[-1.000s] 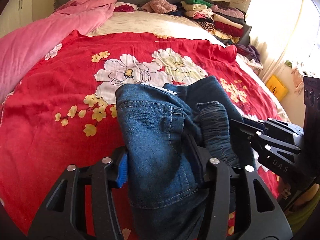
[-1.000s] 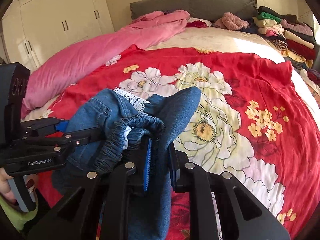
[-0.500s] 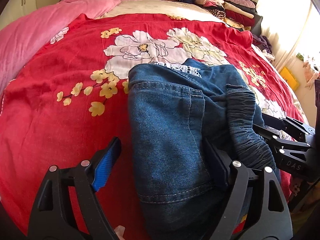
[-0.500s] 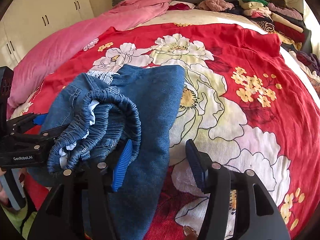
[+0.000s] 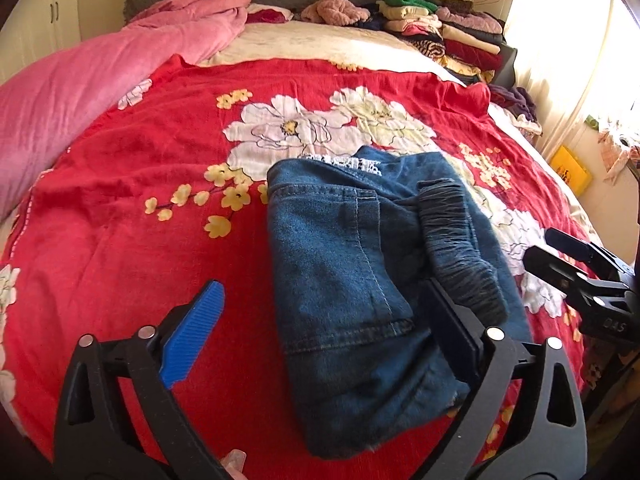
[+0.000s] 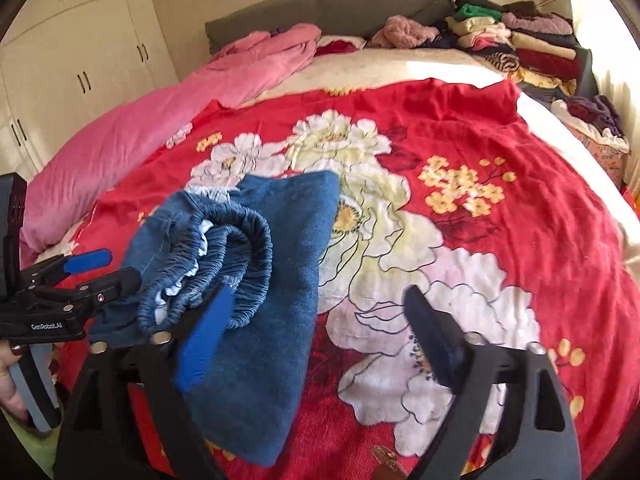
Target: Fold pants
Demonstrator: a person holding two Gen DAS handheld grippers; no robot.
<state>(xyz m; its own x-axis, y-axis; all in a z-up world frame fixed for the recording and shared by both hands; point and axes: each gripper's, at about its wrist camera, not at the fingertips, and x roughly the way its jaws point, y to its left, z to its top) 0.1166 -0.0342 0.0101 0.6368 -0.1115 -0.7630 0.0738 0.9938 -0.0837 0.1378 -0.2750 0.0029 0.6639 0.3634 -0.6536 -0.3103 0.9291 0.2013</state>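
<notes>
The blue denim pants lie folded in a compact bundle on the red floral bedspread, elastic waistband on top at the right; they also show in the right wrist view. My left gripper is open, its jaws wide on either side of the bundle's near end, holding nothing. My right gripper is open and empty, its left finger over the bundle's near edge. Each gripper shows in the other's view: the right one and the left one.
A pink quilt lies along the left side of the bed. Stacks of folded clothes sit at the head on the right. White wardrobes stand beyond the left side. The grey headboard is at the back.
Both grippers opened and let go of the pants, which now rest on the bedspread. Both grippers have drawn back slightly toward the near edge of the bed.
</notes>
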